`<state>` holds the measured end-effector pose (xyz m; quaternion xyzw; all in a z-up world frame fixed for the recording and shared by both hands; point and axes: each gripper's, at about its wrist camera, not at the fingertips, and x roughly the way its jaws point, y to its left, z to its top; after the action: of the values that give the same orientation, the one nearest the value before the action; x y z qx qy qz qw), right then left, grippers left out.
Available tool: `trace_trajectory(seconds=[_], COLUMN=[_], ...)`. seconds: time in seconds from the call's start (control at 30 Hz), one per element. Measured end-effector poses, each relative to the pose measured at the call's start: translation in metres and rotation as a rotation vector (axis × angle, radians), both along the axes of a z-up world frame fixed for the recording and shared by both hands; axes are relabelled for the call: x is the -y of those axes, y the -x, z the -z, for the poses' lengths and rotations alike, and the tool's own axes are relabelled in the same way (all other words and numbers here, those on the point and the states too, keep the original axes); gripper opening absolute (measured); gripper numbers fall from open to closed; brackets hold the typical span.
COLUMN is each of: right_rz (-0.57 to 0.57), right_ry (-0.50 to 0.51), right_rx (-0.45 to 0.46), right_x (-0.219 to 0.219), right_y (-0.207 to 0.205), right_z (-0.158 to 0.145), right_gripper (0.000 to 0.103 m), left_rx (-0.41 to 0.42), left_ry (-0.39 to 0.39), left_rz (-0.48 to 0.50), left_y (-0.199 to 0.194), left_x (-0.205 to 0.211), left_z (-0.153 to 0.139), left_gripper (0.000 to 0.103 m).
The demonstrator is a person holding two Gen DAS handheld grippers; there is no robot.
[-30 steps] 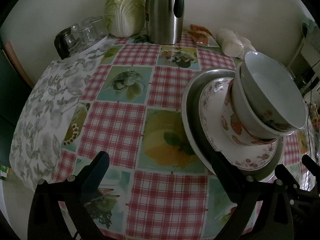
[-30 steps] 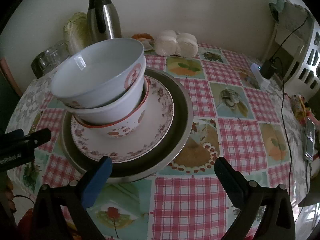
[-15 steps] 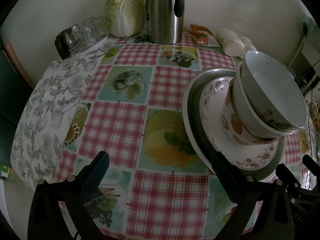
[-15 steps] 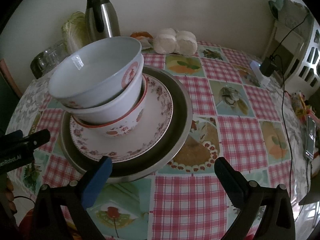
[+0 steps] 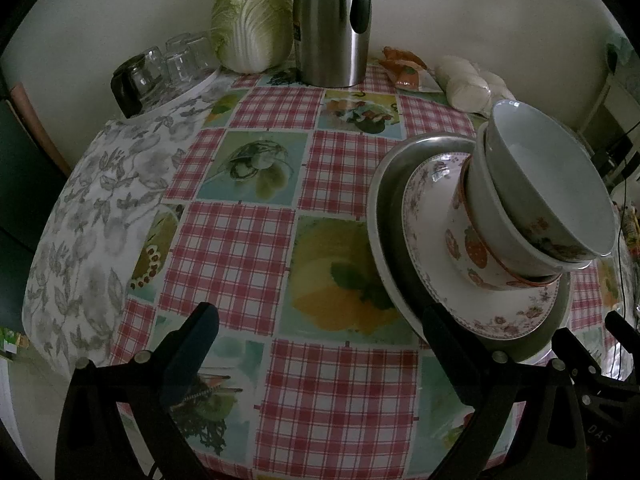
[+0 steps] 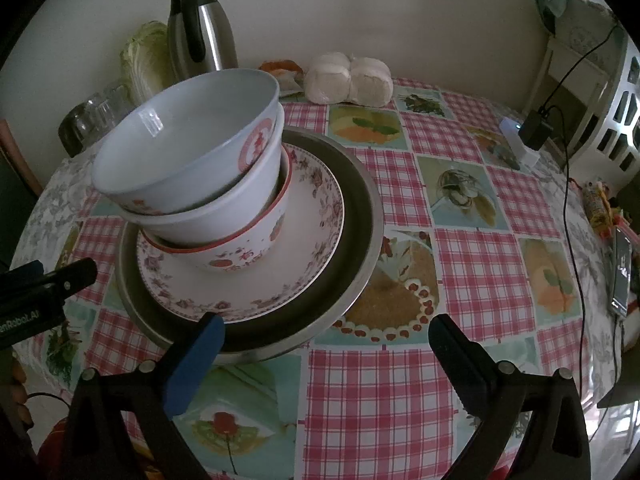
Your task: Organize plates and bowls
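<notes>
Three nested bowls lean in a stack: a white top bowl [image 6: 188, 136] [image 5: 548, 176], a white middle one, and a red-rimmed strawberry bowl [image 6: 240, 248] [image 5: 472, 256] at the bottom. They rest on a floral plate [image 6: 304, 256] [image 5: 432, 216], which lies in a wide metal dish [image 6: 360, 216] [image 5: 384, 208]. My left gripper [image 5: 316, 340] is open, low at the table's near edge, left of the dish. My right gripper [image 6: 324, 340] is open too, with its blue-padded left finger [image 6: 196, 356] in front of the dish's near rim. Neither holds anything.
Along the back wall stand a steel thermos jug [image 5: 332, 20], a napa cabbage [image 5: 252, 20], upturned glasses [image 5: 168, 64], a snack packet [image 5: 408, 72] and bagged white buns [image 6: 348, 80]. A charger with cables [image 6: 532, 132] and a phone [image 6: 622, 276] lie at the right edge.
Both views shifted only slightly: the right gripper has crept a little closer to the dish, whose rim now sits nearer its left finger. The stack has not moved.
</notes>
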<state>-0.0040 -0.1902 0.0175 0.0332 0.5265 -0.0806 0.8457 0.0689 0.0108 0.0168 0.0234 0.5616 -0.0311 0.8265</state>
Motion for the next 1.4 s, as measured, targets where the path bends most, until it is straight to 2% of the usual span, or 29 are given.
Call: trace_trajectory(seconds=[1.4], right_rz=[0.003], right_ry=[-0.003], right_rx=[-0.012], right_x=[0.0017], right_y=[-0.0001], right_z=[0.0018], right_gripper=[0.103], left_rx=[0.002], left_ry=[0.011], left_rz=[-0.024], left_y=[-0.0007], left_x=[-0.0044], left_z=[0.0005], left_gripper=[0.102])
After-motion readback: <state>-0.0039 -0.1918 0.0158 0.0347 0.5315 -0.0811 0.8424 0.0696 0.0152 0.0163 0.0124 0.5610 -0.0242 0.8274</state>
